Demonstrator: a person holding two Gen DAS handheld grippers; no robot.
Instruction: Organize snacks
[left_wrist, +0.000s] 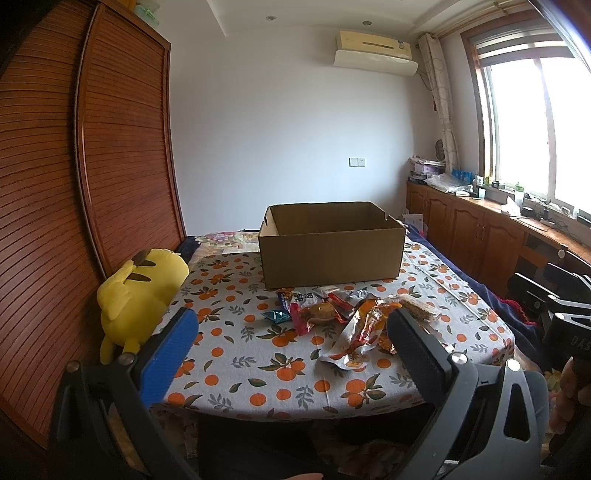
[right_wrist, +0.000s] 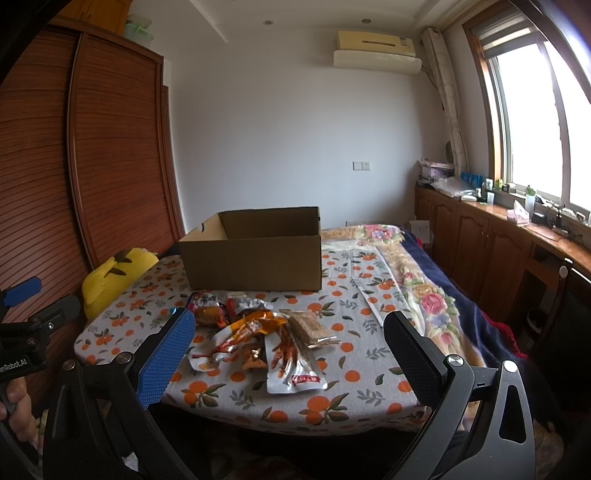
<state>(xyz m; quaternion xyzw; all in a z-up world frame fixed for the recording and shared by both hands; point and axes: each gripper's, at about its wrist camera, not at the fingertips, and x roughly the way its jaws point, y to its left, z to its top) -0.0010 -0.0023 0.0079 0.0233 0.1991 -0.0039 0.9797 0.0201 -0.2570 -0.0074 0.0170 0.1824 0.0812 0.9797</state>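
Box: one open brown cardboard box (left_wrist: 330, 245) on the orange-print cloth (left_wrist: 258, 365).
Snacks: one heap of foil snack packets (right_wrist: 258, 338) in front of the box.
Grippers: left gripper (left_wrist: 291, 332) and right gripper (right_wrist: 288, 336) both spread, empty.
Right view only: silver packet (right_wrist: 293, 363) lying full-length.
Left view only: small teal packet (left_wrist: 276, 316).

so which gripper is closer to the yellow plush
Left. The left gripper is open just right of the plush. The right gripper, also open, sits further right, over the snack pile.
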